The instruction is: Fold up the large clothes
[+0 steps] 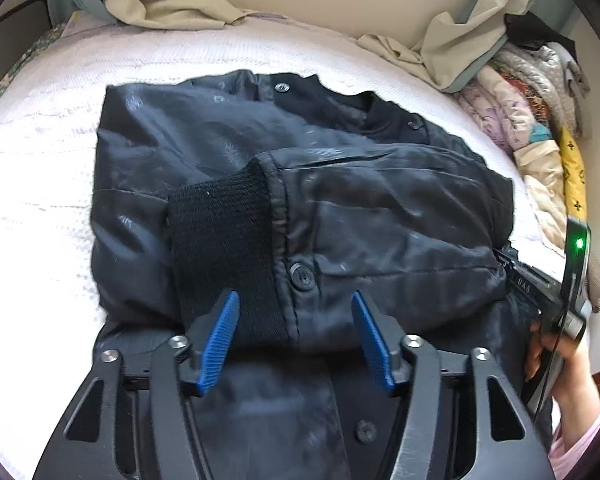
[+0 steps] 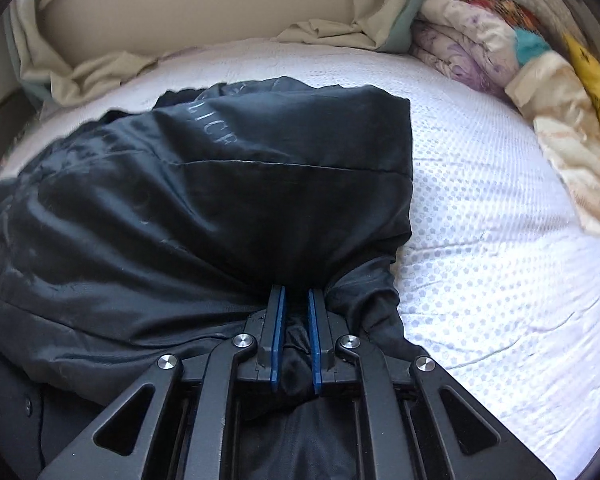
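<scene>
Both grippers tilt steeply down: left gripper [image 1: 296,300] spread above the jacket [image 1: 340,200], right gripper [image 2: 296,296] pinching its fabric.

The jacket [image 1: 380,216] is black cloth with a slight satin sheen, pretty crinkly, and its cuff [image 1: 224,248] is matt ribbed knit. The snaps [image 1: 302,276] look like dull dark plastic or metal, can't tell which. The bedcover [image 2: 500,240] is white textured cloth with a dotted, bumpy weave. Far back there's a rumpled beige sheet [image 1: 172,4], matt cloth. At far right, soft printed quilts [image 2: 480,40]. The gripper pads [image 1: 218,344] are ridged blue plastic on matt black arms with shiny metal screws [image 2: 244,340].
</scene>
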Motion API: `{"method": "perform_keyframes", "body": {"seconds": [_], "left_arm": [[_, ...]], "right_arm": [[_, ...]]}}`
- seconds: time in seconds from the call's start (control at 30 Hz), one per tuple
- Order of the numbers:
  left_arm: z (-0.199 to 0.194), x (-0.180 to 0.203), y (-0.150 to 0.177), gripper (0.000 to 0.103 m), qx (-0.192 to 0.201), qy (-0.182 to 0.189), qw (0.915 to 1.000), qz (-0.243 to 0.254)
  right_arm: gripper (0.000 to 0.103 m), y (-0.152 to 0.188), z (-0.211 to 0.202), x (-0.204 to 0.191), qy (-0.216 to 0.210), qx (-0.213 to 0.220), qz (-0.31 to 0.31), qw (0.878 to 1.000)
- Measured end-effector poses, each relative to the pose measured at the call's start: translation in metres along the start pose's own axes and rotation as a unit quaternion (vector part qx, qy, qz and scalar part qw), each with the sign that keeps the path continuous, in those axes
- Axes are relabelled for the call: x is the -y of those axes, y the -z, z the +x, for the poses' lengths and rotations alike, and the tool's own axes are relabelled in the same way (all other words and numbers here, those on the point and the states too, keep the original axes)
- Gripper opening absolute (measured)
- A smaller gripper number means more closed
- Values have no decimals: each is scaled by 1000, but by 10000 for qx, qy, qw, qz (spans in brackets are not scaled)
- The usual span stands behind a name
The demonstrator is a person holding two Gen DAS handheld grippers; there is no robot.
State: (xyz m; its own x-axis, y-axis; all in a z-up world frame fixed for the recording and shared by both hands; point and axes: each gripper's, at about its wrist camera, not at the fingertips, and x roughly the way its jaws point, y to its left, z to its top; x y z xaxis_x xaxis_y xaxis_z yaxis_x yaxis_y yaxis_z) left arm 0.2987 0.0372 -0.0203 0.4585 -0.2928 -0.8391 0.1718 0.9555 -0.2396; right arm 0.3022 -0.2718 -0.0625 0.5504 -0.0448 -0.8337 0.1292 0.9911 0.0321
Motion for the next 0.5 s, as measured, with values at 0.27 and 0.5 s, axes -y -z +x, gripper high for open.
{"method": "perform_keyframes", "body": {"seconds": [0.27,0.5], "left_arm": [[-54,-15,11,76,221,381,9986,-302],[-89,-26,41,76,198,646,9963,-534]], "right_arm": [[66,26,-120,49,-1518,166,643,9862],[66,106,-158,114,-1964,-16,1664,9663]]}}
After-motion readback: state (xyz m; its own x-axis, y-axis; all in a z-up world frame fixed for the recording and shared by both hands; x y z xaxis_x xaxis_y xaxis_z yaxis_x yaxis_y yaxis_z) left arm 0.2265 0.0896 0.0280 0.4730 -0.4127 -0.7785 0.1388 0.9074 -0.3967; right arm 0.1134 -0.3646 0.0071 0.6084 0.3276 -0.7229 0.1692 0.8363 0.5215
